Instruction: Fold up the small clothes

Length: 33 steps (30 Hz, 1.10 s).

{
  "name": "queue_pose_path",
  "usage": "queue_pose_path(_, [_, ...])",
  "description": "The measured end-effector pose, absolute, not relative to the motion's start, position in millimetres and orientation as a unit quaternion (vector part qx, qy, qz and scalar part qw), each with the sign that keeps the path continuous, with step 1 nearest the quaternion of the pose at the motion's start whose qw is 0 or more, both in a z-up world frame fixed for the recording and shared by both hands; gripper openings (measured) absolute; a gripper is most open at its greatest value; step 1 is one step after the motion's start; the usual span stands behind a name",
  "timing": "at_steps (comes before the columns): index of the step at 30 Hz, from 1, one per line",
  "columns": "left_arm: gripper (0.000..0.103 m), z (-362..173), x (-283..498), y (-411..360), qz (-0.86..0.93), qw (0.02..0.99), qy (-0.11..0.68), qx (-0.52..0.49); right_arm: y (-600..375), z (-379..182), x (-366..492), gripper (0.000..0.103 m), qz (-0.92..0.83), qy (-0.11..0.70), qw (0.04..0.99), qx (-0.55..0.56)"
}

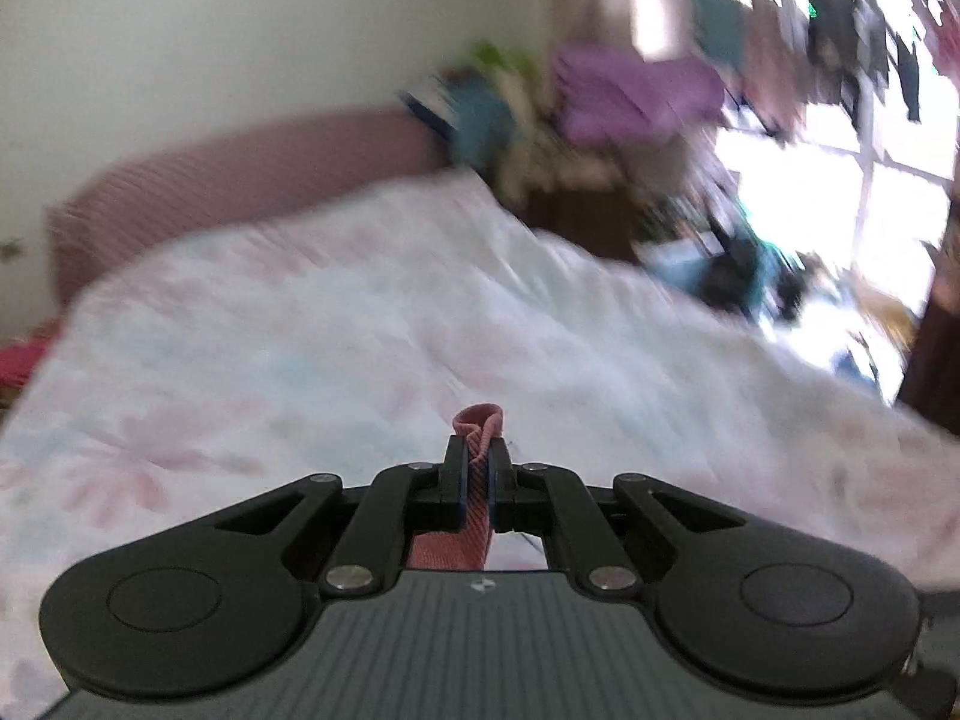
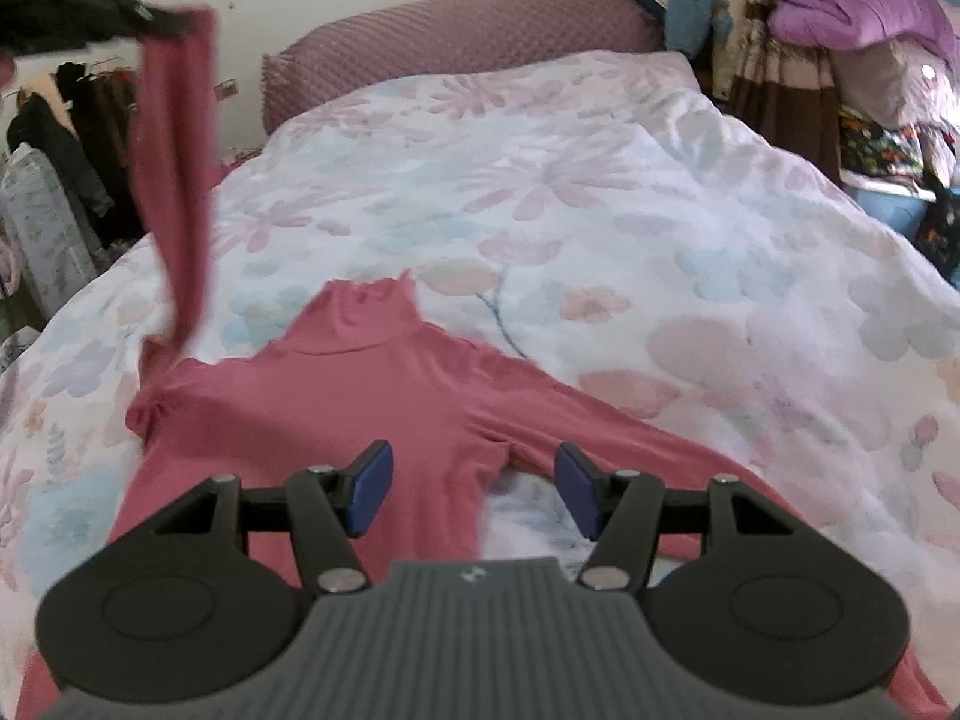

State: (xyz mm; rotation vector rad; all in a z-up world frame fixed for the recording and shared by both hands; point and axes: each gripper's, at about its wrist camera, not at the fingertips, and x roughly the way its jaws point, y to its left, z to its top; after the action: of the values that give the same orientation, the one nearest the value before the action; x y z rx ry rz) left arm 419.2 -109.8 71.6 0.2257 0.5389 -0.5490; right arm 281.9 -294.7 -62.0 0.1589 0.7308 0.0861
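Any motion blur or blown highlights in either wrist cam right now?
Left wrist view: heavy motion smear across the bed and shelves, window blown out white; only the left tool, shut on the pink sleeve, stays sharp. Right wrist view: mostly sharp, pink top and open right tool clear; only the lifted sleeve at upper left is smeared; fisheye bends the bed edges.

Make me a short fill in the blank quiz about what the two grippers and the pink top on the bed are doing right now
1. The left gripper is shut on a pink ____.
2. The right gripper has its jaws ____ above the pink top.
3. The top lies on a bedspread printed with ____.
4. The top's neck points toward the ____ pillow.

Missing words: sleeve; open; flowers; purple
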Motion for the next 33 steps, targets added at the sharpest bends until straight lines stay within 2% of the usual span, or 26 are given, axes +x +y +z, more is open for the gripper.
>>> queue_pose_path(3, [0.007, 10.7, 433.2, -141.0, -0.288, 0.896, 0.314, 0.123, -303.7, -77.0, 293.8, 0.055, 0.033, 0.371, 0.925, 0.076])
queue_pose_path(5, [0.013, -21.8, 443.4, -151.3, -0.296, 0.881, 0.348, 0.125, -307.6, -87.8, 302.8, 0.053, 0.033, 0.381, 0.920, 0.079])
queue_pose_path(7, [0.032, -43.4, 450.3, -150.4, -0.298, 0.871, 0.370, 0.125, -311.1, -97.1, 312.3, 0.053, 0.033, 0.390, 0.917, 0.080])
queue_pose_path(8, [0.038, -46.8, 448.5, -145.6, -0.300, 0.868, 0.377, 0.121, -312.2, -101.3, 316.4, 0.053, 0.034, 0.394, 0.915, 0.078])
queue_pose_path(10, [0.064, -47.4, 443.9, -129.9, -0.301, 0.870, 0.375, 0.106, -313.2, -106.8, 322.5, 0.053, 0.040, 0.397, 0.914, 0.074])
queue_pose_path(12, [0.072, -39.3, 445.7, -109.5, -0.289, 0.881, 0.364, 0.091, -312.5, -109.7, 329.3, 0.053, 0.053, 0.394, 0.915, 0.065])
queue_pose_path(16, [0.070, -24.0, 445.9, -55.2, -0.251, 0.900, 0.347, 0.082, -304.1, -113.8, 350.0, 0.049, 0.082, 0.388, 0.918, 0.033])
queue_pose_path(18, [0.070, -28.1, 449.1, -20.5, -0.215, 0.906, 0.355, 0.084, -297.3, -116.6, 364.3, 0.038, 0.101, 0.385, 0.917, 0.012])
queue_pose_path(25, [0.053, -81.7, 460.0, 72.4, -0.113, 0.900, 0.419, 0.036, -282.3, -132.2, 441.5, 0.035, 0.115, 0.398, 0.910, 0.000])
queue_pose_path(27, [0.052, -98.7, 460.7, 88.4, -0.096, 0.896, 0.434, 0.013, -275.8, -141.8, 464.0, 0.024, 0.113, 0.409, 0.905, -0.010])
queue_pose_path(32, [0.052, -122.1, 456.1, 123.1, -0.099, 0.886, 0.448, -0.069, -273.9, -177.0, 513.2, 0.026, 0.114, 0.449, 0.885, 0.033])
queue_pose_path(33, [0.052, -125.8, 456.0, 127.3, -0.103, 0.882, 0.451, -0.087, -275.9, -182.8, 518.8, 0.023, 0.122, 0.458, 0.879, 0.056])
